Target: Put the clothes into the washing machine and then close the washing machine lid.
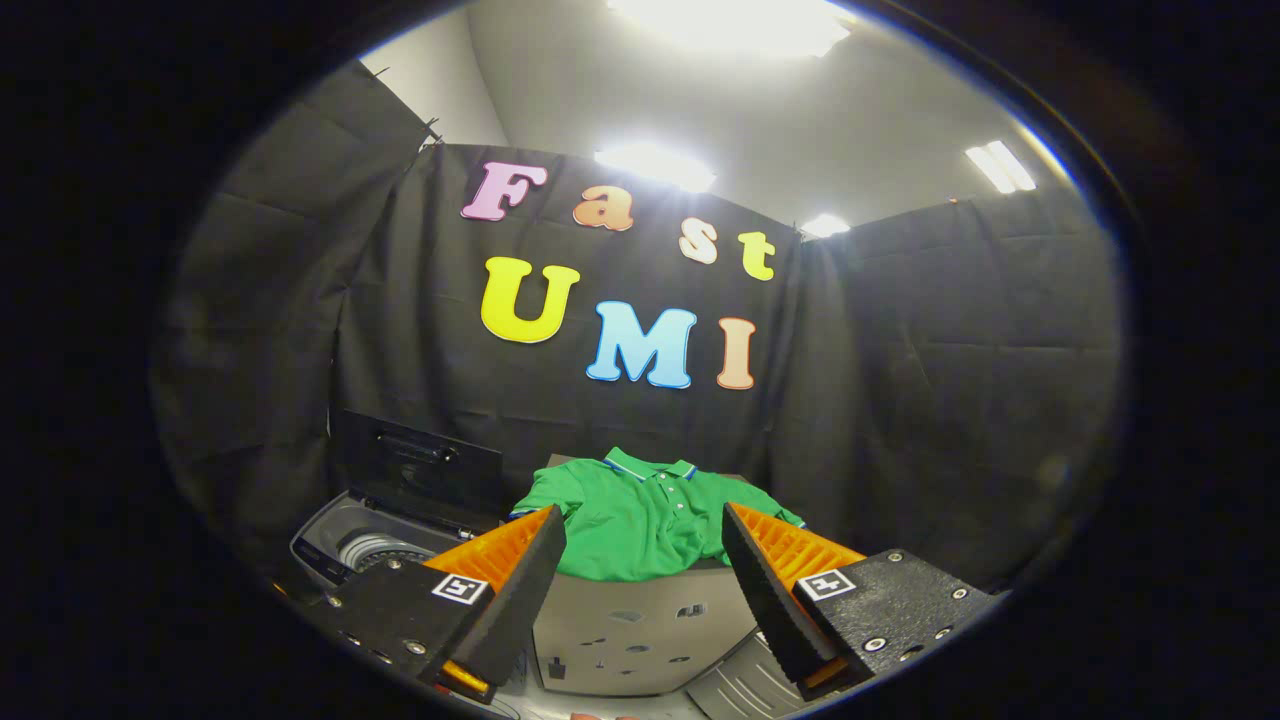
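Off to the left, beyond the left finger, the top-loading washing machine [345,545] is sitting with its dark lid [420,478] standing open and upright at the back, and the drum is showing as a pale ring below it. In the middle, the tongs [643,560] are hovering wide open, gripping nothing, with the fingers spread well apart. Just ahead of them and between them, a green polo shirt [640,525] is lying spread on the counter [630,630], its collar toward the booth wall and its front hem hanging slightly over the near edge. The step in hand looks like the approach for the pickup. To do it well, the tongs should probably be coming down over a bunched fold near the shirt's middle, pinching enough cloth that it lifts as one piece rather than trailing a sleeve across the machine's rim.
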Tool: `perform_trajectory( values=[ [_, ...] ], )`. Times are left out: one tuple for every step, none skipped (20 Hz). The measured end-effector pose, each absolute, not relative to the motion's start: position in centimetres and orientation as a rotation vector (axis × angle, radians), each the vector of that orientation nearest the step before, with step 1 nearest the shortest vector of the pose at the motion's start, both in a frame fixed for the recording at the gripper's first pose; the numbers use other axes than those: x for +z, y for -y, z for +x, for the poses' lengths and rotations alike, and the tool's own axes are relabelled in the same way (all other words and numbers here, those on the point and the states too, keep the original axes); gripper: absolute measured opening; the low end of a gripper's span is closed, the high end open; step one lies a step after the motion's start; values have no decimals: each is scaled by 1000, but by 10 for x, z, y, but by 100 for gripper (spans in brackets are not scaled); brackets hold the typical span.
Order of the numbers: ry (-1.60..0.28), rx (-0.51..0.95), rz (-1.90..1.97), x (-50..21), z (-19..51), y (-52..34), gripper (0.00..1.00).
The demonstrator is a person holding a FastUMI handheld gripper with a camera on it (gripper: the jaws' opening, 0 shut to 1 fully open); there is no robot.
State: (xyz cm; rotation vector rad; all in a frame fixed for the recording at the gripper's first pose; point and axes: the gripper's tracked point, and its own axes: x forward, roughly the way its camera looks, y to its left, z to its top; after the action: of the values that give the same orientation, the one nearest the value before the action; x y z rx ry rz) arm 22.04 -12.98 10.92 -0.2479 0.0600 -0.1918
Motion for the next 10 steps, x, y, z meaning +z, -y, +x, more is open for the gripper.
perform_trajectory(
  values=[
    [-71,-178,-256,112,237,135,97],
    [-84,-175,-259,114,252,143,96],
    [-93,-174,-261,116,264,150,96],
    [-101,-173,-254,118,279,158,95],
    [-112,-170,-241,119,293,163,95],
    [-123,-164,-224,117,306,167,95],
    [-138,-157,-207,114,319,172,95],
    [-160,-152,-200,111,331,177,95],
    [-187,-147,-207,107,340,183,95],
    [-217,-144,-223,101,351,191,95]
  ],
)
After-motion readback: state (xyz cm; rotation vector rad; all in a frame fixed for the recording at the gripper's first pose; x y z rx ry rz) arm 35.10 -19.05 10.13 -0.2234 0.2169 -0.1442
